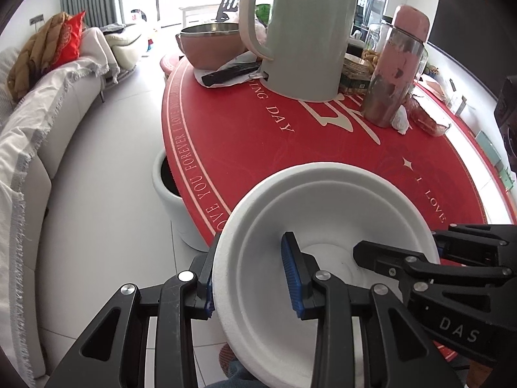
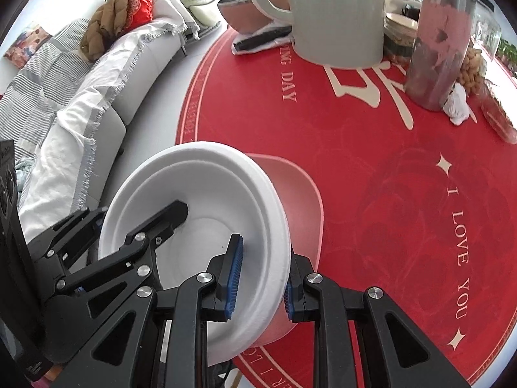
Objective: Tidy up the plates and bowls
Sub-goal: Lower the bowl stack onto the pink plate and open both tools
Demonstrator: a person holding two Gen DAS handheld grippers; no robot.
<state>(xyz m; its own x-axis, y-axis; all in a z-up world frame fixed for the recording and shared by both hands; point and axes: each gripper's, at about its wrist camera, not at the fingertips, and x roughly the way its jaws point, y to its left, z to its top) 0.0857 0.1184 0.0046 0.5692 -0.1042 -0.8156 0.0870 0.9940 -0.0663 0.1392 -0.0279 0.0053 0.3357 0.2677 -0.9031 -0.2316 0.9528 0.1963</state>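
A white bowl (image 1: 323,213) is held tilted above the near edge of the round red table (image 1: 245,135). It looks like two nested bowls. My left gripper (image 1: 252,278) straddles its left rim, one blue pad inside and one outside, shut on it. My right gripper (image 2: 260,278) straddles the opposite rim of the bowl (image 2: 200,194) the same way and is shut on it. Each gripper shows in the other's view: the right gripper (image 1: 400,255) and the left gripper (image 2: 135,223).
On the table's far side stand a large grey kettle (image 1: 307,32), a pink-lidded bottle (image 1: 397,64), a metal bowl (image 1: 210,42), a black remote (image 1: 229,72) and snacks. A white bin (image 1: 171,200) stands on the floor at the table's left. A sofa (image 1: 48,113) runs along the left.
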